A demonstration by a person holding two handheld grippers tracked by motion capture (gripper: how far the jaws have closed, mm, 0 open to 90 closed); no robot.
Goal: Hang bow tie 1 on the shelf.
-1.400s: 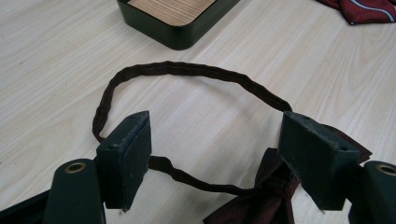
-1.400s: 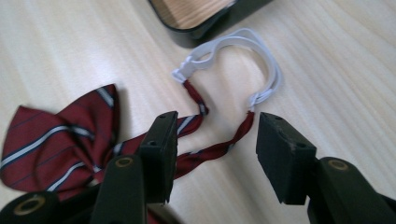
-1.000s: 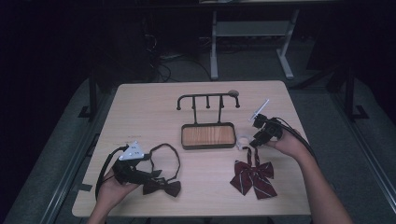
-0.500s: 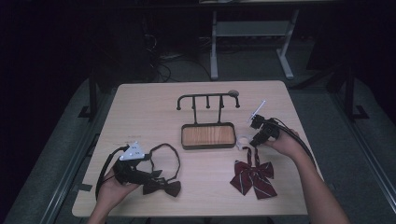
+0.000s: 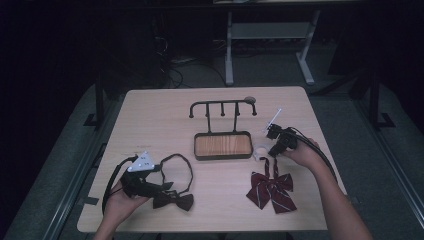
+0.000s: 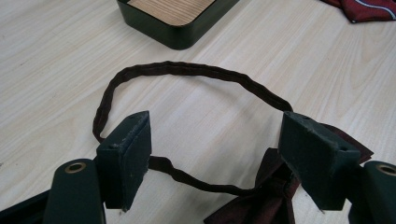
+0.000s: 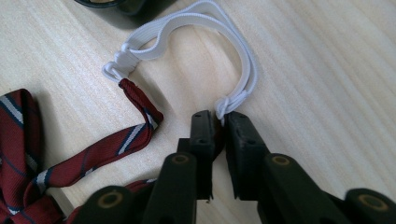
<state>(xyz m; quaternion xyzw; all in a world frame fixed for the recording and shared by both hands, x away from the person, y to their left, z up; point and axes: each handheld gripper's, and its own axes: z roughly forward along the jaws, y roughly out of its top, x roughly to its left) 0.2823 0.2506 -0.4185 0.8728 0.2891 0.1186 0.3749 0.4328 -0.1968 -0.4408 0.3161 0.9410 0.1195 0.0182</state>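
Nearest the person, the left gripper (image 5: 167, 186) rests low at the table's (image 5: 165, 125) front left with its jaws spread wide and released; in the left gripper view the dark brown bow tie (image 6: 275, 196) lies between and below the pads, its thin neck strap (image 6: 187, 70) looping out across the wood, and no pad presses on it. To the right at the same depth lies the striped maroon bow tie (image 5: 270, 189), flat on the table. Just beyond it, the right gripper (image 5: 274, 150) has just been closing its jaws and now stands clenched on the end of one maroon strap (image 7: 219, 135), right where the white elastic loop (image 7: 243, 56) is tied to it; the elastic lies curved on the wood and joins the other maroon strap (image 7: 140, 100) at its far end. Next comes the dark tray (image 5: 222, 157) with a wood-grain floor, nothing lying in it, its corner just beside the elastic. Behind the tray rises a black hook rack (image 5: 222, 106), its hooks bare.
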